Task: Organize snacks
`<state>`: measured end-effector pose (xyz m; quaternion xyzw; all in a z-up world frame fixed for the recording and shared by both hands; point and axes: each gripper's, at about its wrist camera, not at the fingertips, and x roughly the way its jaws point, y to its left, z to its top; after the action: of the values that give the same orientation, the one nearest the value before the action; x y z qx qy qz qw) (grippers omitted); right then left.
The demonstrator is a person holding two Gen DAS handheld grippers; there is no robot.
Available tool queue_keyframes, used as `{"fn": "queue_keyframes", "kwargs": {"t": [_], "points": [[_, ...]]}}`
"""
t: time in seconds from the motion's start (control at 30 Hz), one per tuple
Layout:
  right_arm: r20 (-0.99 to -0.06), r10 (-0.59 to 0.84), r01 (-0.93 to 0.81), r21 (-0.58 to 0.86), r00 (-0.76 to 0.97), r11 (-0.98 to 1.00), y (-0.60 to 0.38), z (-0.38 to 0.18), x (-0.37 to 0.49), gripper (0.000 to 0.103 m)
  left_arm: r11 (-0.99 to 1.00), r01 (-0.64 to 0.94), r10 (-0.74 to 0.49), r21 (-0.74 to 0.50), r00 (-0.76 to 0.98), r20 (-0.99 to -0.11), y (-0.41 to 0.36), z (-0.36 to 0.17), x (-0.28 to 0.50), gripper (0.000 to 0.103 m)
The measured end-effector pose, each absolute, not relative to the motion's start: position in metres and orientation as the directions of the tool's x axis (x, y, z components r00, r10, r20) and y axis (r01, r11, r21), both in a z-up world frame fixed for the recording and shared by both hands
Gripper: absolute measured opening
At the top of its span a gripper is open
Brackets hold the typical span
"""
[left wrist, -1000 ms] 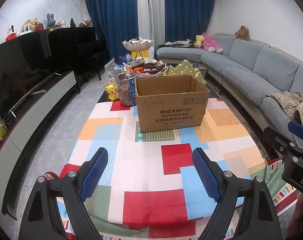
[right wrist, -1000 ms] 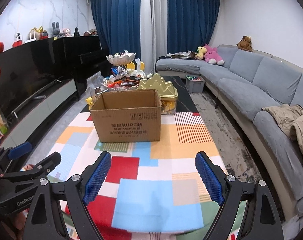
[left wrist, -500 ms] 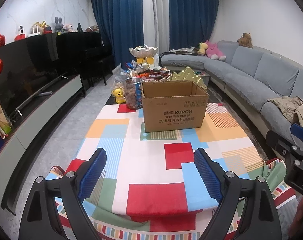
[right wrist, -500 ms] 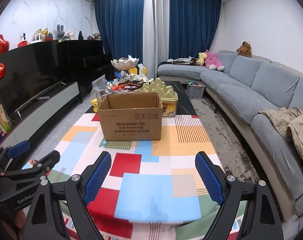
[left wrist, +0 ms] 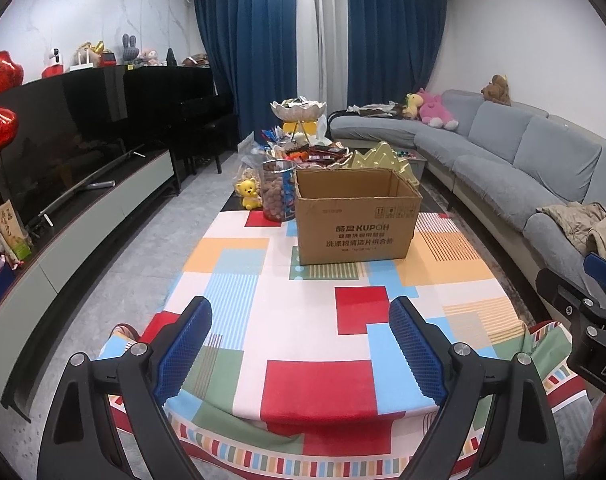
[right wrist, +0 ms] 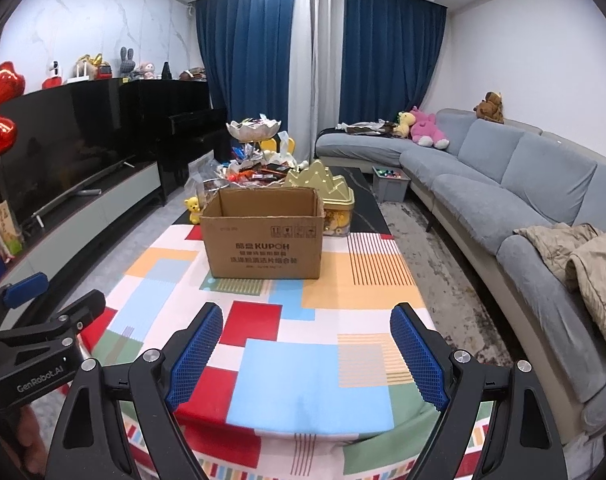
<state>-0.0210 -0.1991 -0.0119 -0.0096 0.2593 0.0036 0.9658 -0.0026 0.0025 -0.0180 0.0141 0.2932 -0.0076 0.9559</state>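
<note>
**Both Hand-Held Grippers Wide and Empty Ahead of the Snack Box**

The left hand-held gripper (left wrist: 299,344) stands with its jaws wide; nothing lies between the blue ribbed pads (left wrist: 183,354). The right hand-held gripper (right wrist: 307,354) is likewise spread wide and holds nothing. Each points forward and downward over the near end of the counter (left wrist: 343,368), which is covered by a cloth of coloured rectangles.

Straight ahead of both grippers, well apart from the fingertips, an open cardboard box (left wrist: 355,220) stands upright on the cloth, flaps up, printed face toward the grippers. Its interior floor is hidden by the front wall.

Beyond the box, at the far end of the counter:
- a heap of wrapped snacks (left wrist: 311,154), just behind the box;
- a clear jar of brown round snacks (left wrist: 277,192), beside the box's far-left corner as seen from the left gripper;
- a small yellow bear figure (left wrist: 249,194), left of the jar;
- a gold mountain-shaped tin (right wrist: 327,192), behind the box's right corner as seen from the right gripper;
- a white petal-shaped bowl on a stand (left wrist: 299,110), rising above the heap.

To the right of the grippers runs a grey sofa (right wrist: 503,184); to the left, a low television unit (right wrist: 83,208).
</note>
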Motion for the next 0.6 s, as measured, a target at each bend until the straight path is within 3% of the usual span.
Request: {"fn": "queue_keyframes", "kwargs": {"t": [0.6], "points": [[-0.508,0.003,-0.004,-0.001,0.861,1.0,-0.2037,-0.011,-0.0206,0.087,0.999,0.026,-0.009,0.023,0.828,-0.561,0.0024,-0.0181,-0.0032,0.091]]}}
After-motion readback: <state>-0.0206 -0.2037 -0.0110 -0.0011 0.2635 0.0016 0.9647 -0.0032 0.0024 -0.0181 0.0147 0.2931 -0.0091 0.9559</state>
